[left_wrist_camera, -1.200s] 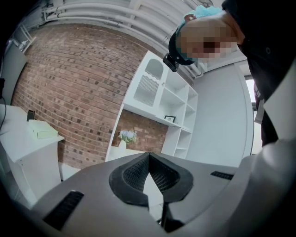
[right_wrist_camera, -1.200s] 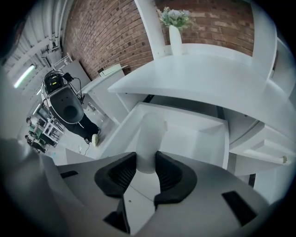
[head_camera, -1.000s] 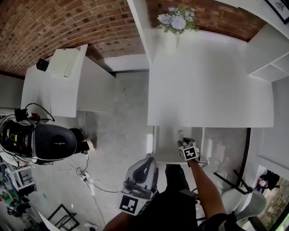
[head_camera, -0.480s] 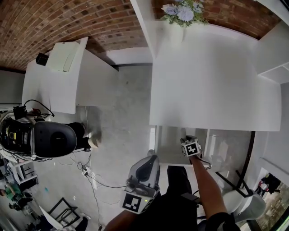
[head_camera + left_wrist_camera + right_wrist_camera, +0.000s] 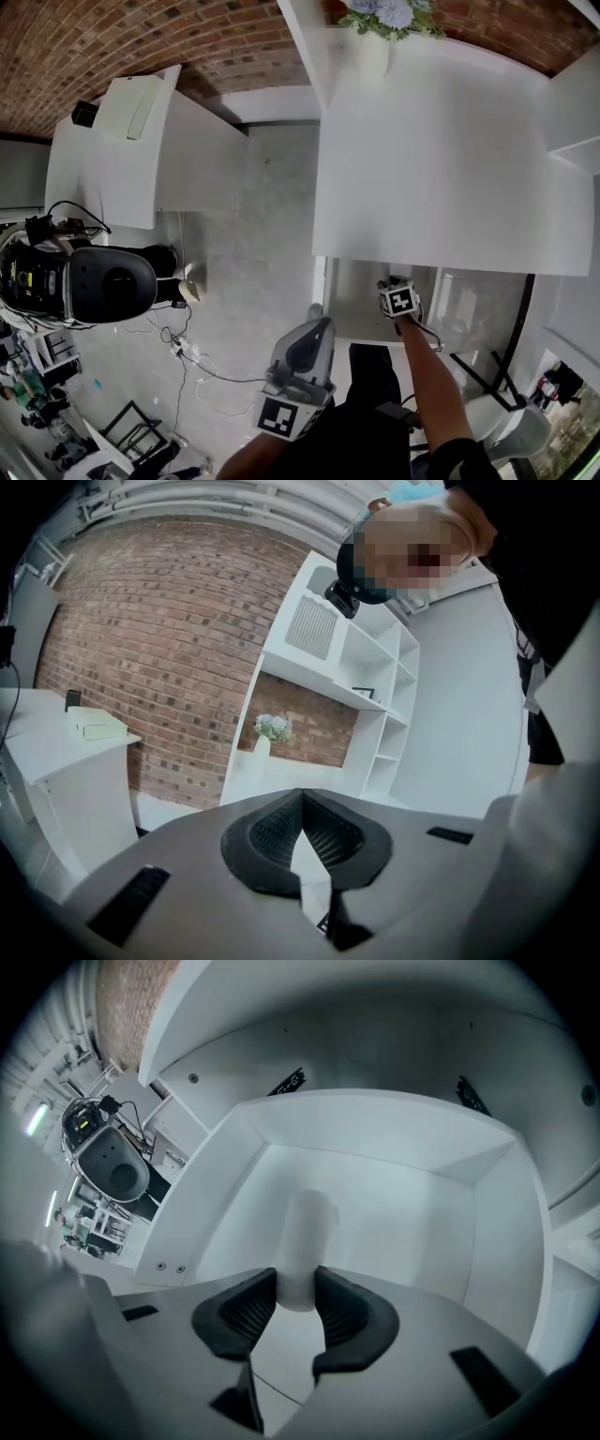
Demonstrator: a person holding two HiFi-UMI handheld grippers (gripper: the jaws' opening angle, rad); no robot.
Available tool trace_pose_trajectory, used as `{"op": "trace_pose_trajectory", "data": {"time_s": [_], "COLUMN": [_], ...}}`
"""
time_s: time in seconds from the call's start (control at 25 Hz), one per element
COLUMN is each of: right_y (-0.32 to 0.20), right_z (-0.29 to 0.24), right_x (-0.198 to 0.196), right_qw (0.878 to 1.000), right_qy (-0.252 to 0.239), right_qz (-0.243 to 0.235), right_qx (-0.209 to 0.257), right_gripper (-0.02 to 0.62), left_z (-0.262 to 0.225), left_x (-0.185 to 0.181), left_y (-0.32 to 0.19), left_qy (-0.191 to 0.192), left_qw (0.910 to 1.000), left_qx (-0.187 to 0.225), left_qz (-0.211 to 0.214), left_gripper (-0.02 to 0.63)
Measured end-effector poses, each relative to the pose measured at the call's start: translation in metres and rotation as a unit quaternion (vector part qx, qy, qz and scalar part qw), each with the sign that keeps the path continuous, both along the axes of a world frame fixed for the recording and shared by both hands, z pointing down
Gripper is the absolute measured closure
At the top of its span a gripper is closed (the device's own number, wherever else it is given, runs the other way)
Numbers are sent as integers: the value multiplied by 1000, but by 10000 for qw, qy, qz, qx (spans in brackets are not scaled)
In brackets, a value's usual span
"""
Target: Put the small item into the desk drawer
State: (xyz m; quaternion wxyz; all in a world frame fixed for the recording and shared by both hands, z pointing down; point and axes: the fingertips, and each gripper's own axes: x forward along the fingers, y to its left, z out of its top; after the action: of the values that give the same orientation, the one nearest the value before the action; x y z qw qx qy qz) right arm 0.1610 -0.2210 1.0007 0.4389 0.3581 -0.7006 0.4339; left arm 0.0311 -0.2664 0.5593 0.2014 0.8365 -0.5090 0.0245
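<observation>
Right gripper is clamped on the item, a small white rounded piece, poised above the open drawer. Left gripper is closed and empty, outside the drawer. Item appears light, rigid and smooth, likely slippery; grip across its near end.

Wall: red-brown brick wall along the far side.
Floor: grey concrete floor with loose cables.
Furniture: large white worktop; smaller white side table well apart from it; white shelving unit.
Seat: black chair beside the side table.
</observation>
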Motion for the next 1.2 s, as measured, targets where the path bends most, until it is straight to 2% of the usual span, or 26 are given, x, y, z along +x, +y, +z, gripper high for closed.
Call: {"op": "trace_pose_trajectory", "data": {"time_s": [0.52, 0.8, 1.0, 1.2], "right_y": [6, 5, 7, 7], "right_z": [22, 23, 12, -18], "right_x": [-4, -3, -4, -2], "right_qw": [9998, 9995, 9993, 9981], "right_qy": [78, 119, 100, 84], "right_qz": [87, 201, 326, 611], "right_qx": [-181, -193, -181, -59], "right_gripper": [440, 403, 396, 396], "left_z": [16, 17, 10, -18], "left_x": [-8, -7, -10, -17], "left_y": [-3, -1, 5, 14], "left_qy": [-88, -36, -110, -4], "left_qw": [9998, 9997, 9999, 9998], "left_qx": [-174, -208, 0, 173], "left_qz": [-78, -83, 28, 46], "left_gripper": [583, 583, 583, 583]}}
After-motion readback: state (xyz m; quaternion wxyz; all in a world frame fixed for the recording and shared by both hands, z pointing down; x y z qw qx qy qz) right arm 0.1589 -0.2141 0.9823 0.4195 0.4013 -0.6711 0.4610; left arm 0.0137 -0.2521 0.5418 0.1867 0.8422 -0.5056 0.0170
